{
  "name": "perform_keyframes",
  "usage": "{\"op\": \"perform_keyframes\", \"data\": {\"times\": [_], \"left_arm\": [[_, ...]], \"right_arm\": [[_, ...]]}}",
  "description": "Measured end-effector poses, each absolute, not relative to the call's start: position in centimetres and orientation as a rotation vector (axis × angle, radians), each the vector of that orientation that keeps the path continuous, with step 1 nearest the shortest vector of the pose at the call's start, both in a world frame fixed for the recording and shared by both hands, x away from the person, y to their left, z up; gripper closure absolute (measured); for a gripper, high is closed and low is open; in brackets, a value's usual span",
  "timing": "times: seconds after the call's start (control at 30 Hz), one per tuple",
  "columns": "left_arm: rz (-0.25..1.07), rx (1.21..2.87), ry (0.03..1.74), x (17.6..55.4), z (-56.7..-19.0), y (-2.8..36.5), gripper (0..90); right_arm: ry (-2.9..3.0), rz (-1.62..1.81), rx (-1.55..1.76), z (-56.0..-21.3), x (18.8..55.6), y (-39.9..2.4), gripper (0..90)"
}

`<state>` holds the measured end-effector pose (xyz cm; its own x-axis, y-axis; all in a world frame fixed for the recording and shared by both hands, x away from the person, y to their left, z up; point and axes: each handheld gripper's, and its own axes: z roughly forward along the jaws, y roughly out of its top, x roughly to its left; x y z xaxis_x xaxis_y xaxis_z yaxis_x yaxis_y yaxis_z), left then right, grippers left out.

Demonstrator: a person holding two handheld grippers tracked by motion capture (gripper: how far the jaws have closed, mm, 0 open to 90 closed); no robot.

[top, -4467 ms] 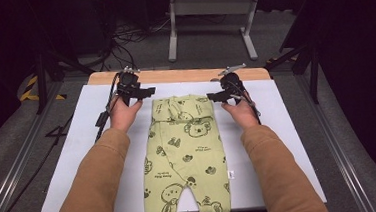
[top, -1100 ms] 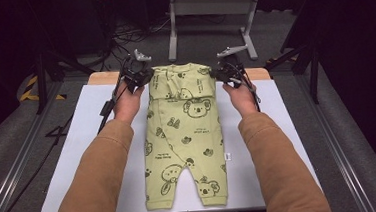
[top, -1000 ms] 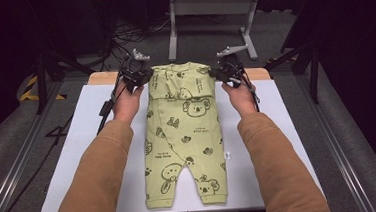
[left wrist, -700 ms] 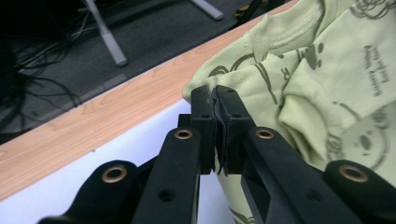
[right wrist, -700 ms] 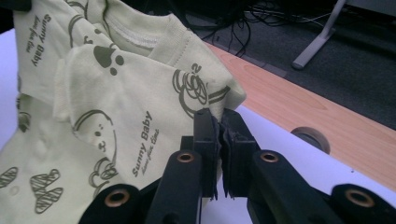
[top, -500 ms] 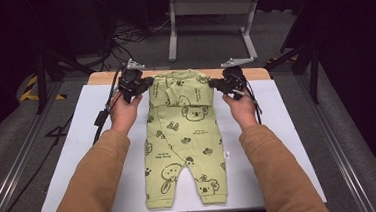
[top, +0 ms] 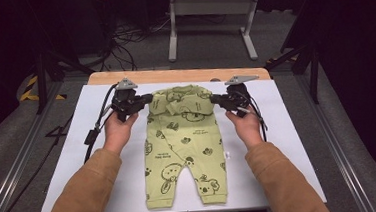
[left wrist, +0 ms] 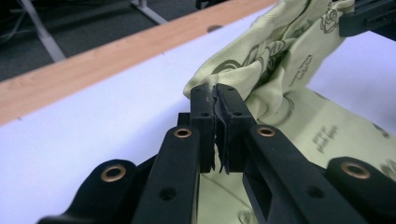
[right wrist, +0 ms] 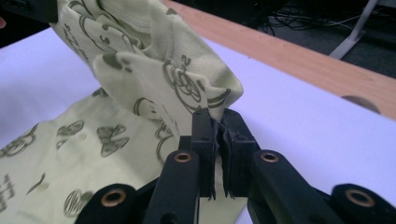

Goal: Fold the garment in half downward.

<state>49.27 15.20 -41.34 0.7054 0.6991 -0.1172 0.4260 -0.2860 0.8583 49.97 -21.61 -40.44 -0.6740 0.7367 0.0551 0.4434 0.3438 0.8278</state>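
Observation:
A pale green baby romper [top: 184, 141] with dark bear prints lies lengthwise on the white table top [top: 298, 128], legs toward me. Its top part is folded over toward me. My left gripper [top: 145, 98] is shut on the romper's top left edge, and the cloth [left wrist: 261, 60] bunches up from between its jaws in the left gripper view. My right gripper [top: 215, 99] is shut on the top right edge, where the pinched fold of cloth [right wrist: 173, 74] rises just above the table in the right gripper view.
A wooden strip [top: 174, 76] runs along the table's far edge. Behind it stand a white metal frame [top: 210, 19] and loose cables [top: 130, 32] on the dark floor. Black stand legs [top: 48, 65] are at both sides. White table surface lies left and right of the romper.
Both grippers have come back toward me and lower, carrying the romper's top edge with them. The top of the garment now folds over onto its chest instead of lying stretched out.

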Motion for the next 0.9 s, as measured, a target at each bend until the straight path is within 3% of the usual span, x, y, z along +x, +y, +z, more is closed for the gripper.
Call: {"op": "perform_keyframes", "data": {"times": [0.3, 0.6, 0.9], "left_arm": [[0.254, 1.989, 0.810, 45.2, -43.4, 15.7, 85.5], [0.305, 2.091, 0.724, 41.0, -44.7, 15.1, 85.6], [0.170, 2.134, 0.810, 38.9, -44.7, 15.7, 85.8]], "right_arm": [[2.379, 1.125, 0.991, -42.4, 45.4, -21.2, 84.2], [2.432, 1.064, 0.929, -43.9, 41.3, -22.1, 84.2], [2.509, 1.083, 0.890, -44.9, 38.0, -22.3, 85.4]]}}
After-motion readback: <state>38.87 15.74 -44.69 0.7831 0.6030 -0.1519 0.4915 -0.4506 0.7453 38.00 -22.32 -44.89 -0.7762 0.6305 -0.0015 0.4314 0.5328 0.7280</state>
